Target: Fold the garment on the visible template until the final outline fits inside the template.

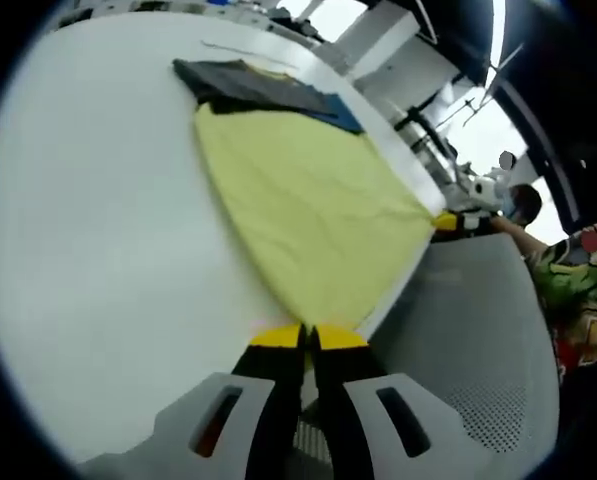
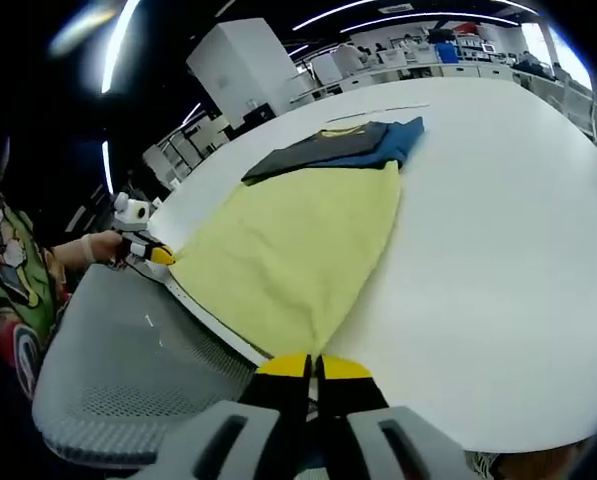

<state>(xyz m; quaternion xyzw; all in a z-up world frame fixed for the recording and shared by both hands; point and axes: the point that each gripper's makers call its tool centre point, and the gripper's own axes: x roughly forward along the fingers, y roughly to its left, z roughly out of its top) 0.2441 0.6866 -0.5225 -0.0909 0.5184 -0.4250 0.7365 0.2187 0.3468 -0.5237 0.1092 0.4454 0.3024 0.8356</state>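
A yellow garment [image 1: 308, 210] [image 2: 298, 240] lies spread flat on the white table [image 1: 98, 230] [image 2: 498, 220], reaching the table's near edge. Its far end touches a dark grey piece [image 1: 243, 82] [image 2: 313, 152] and a blue piece [image 1: 343, 115] [image 2: 403, 135]. My left gripper [image 1: 307, 338] is shut on one near corner of the yellow garment; it appears in the right gripper view as the left gripper [image 2: 146, 251]. My right gripper [image 2: 313, 367] is shut on the other near corner, and the left gripper view catches it as the right gripper [image 1: 460, 220] at the table edge.
A grey mesh chair [image 1: 478, 340] [image 2: 118, 370] stands against the table's near edge between the two grippers. A person's patterned sleeve [image 1: 583, 290] [image 2: 18, 290] shows beside it. White cabinets [image 2: 243, 65] and desks stand beyond the table.
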